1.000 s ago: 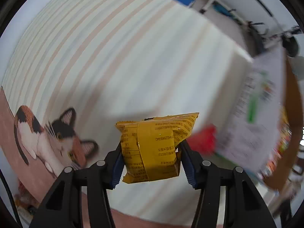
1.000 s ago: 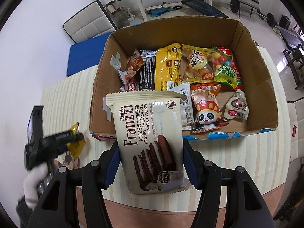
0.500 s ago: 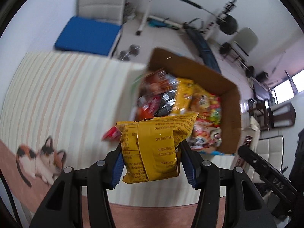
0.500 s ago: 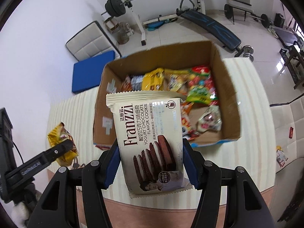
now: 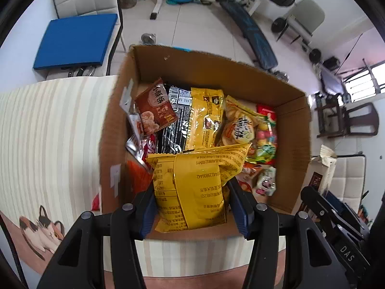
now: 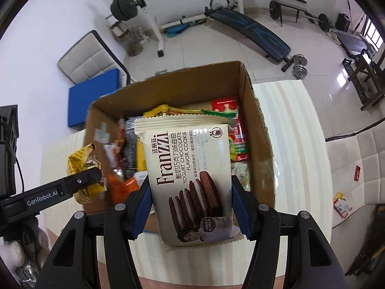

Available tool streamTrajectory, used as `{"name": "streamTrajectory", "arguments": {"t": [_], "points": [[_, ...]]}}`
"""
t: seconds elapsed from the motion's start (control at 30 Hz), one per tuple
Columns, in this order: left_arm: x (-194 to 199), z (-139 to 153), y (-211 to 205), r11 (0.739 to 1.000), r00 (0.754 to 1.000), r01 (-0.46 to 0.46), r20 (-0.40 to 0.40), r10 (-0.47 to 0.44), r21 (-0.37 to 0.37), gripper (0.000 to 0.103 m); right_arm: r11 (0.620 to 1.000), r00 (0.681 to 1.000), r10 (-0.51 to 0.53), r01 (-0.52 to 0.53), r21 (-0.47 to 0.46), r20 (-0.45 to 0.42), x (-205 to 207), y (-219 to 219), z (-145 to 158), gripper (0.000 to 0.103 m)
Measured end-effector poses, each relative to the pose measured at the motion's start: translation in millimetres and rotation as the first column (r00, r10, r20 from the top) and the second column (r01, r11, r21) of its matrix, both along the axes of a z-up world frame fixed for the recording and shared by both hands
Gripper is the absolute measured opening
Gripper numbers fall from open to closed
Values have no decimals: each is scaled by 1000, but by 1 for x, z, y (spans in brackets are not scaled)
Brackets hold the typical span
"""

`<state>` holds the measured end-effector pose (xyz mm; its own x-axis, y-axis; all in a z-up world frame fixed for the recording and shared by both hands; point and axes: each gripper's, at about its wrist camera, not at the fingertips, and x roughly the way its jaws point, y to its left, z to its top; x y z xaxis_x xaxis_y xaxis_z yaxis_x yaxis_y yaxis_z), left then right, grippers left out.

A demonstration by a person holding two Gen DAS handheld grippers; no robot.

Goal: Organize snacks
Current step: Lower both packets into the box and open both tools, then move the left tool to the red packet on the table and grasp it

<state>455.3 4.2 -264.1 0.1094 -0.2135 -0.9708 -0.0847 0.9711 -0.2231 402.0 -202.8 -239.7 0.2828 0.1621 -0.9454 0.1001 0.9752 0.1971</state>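
- Left gripper (image 5: 192, 207) pinches a yellow snack bag (image 5: 192, 187) above the cardboard box (image 5: 296, 144).
- Right gripper (image 6: 190, 207) clamps the Franzzi cookie pack (image 6: 192, 180) over the box's near edge.
- Step in hand, judging by this: carrying snacks to the box.
- Next move calls for lowering each into free space, then spreading the jaws.

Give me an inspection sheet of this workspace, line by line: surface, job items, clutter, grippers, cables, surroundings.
Surface: striped tablecloth with a cat print.
Job's things: cardboard box holding mixed snack packets; yellow snack bag; Franzzi cookie pack.
Clutter: a red packet and another wrapper on the floor.
Grippers: left gripper shut on the yellow snack bag; right gripper shut on the Franzzi cookie pack, both above the box.
Cables: black cable at far left.
Surroundings: weight bench, barbell, blue mat.
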Motion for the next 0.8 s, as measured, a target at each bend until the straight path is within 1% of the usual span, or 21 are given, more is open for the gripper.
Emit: {"name": "streamTrajectory", "arguments": {"t": [0.17,0.2,0.27,0.33,0.37,0.4,0.43,0.47,0.5,0.57,0.63,0.7,0.8], "points": [[16,-25,-7,1000,998,19,-59,-18,13,52,1000,998,-2,0,-31,-60,20,-4,-31,64],[18,-28,-8,1000,997,25,-69,-24,12,53,999,997,-2,-1,-37,-73,23,-5,-36,64],[21,-36,-10,999,995,36,-98,-35,13,53,1000,995,-10,8,-29,-98,29,-7,-45,66],[23,-40,-10,999,994,45,-103,-43,13,53,1000,992,-13,10,-23,-126,29,-9,-51,66],[23,-40,-10,999,994,47,-100,-45,11,53,1000,992,-13,9,-30,-128,30,-9,-52,72],[23,-40,-9,999,994,47,-99,-45,16,54,1000,993,-8,4,-31,-115,30,-8,-51,82],[23,-40,-8,999,994,46,-97,-44,18,56,1000,994,-6,2,-32,-106,30,-8,-50,85],[22,-38,-6,999,995,41,-93,-40,13,63,999,995,-5,2,-33,-102,30,-7,-48,88],[22,-37,-5,999,995,40,-88,-39,7,76,999,995,-4,1,-33,-97,29,-7,-45,90],[19,-30,-3,999,997,43,-62,-43,7,89,1000,996,-5,2,-31,-90,29,-4,-40,92],[15,-20,-2,998,999,48,-18,-47,31,89,999,997,0,-2,-34,-74,26,-3,-32,93],[10,-8,-1,998,998,51,28,-52,37,89,999,999,6,-8,-36,-48,21,1,-21,93],[-5,21,5,998,991,47,127,-53,50,89,1000,1000,19,-19,-21,-7,8,8,-4,94]]}}
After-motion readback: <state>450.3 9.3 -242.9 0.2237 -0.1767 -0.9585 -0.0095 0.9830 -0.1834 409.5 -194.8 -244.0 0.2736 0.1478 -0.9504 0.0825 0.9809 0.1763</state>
